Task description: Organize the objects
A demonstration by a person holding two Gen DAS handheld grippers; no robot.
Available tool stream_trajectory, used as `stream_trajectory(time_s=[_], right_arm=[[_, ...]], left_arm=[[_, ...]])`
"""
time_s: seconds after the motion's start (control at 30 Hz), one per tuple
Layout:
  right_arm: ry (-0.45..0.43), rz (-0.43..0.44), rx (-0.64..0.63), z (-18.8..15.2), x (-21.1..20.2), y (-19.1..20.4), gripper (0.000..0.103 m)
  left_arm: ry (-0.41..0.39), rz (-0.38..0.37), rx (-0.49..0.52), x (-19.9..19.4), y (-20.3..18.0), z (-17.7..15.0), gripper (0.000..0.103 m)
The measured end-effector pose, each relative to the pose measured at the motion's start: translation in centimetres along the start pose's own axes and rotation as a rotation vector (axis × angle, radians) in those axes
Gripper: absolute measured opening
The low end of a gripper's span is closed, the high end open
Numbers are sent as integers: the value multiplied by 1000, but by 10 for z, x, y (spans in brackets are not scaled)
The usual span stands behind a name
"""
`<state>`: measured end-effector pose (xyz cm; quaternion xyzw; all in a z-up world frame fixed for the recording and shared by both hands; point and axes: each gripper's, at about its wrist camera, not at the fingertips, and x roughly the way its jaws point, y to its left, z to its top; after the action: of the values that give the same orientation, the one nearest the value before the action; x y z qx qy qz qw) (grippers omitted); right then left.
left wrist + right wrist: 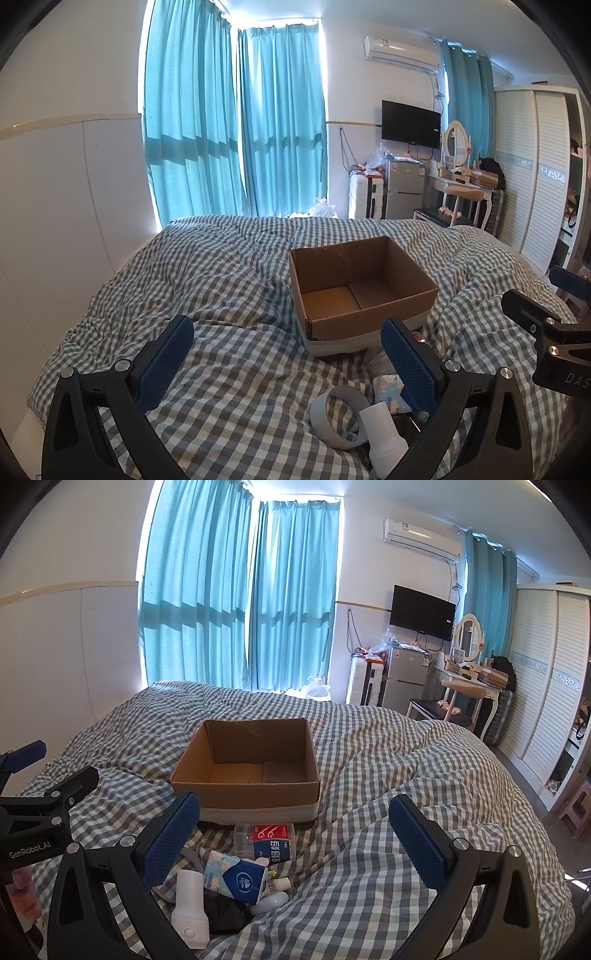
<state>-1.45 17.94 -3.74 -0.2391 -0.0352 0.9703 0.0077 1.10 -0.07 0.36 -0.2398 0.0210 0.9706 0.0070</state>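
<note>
An empty open cardboard box (364,291) (251,764) sits on the checked bed. In front of it lies a small pile: a clear floss-pick tub (267,840), a blue-and-white tissue pack (240,877) (388,391), a white cylindrical device (190,910) (384,439), a grey tape roll (338,415) and a black item (225,910). My left gripper (291,363) is open and empty above the bed, left of the pile. My right gripper (295,845) is open and empty just above the pile.
The checked duvet (388,775) covers the whole bed, with folds at the right. A white wall panel (55,221) runs along the left. Teal curtains, a fridge (404,679), a dressing table and a wardrobe (546,709) stand beyond the bed.
</note>
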Motion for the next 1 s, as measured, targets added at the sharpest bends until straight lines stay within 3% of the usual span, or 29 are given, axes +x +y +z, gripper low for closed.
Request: stream_trajectory(time_s=[1.0], right_arm=[[-14,4,3,6,-10,5,103]], left_arm=[[-17,-26,4,-7,-1,5,103]])
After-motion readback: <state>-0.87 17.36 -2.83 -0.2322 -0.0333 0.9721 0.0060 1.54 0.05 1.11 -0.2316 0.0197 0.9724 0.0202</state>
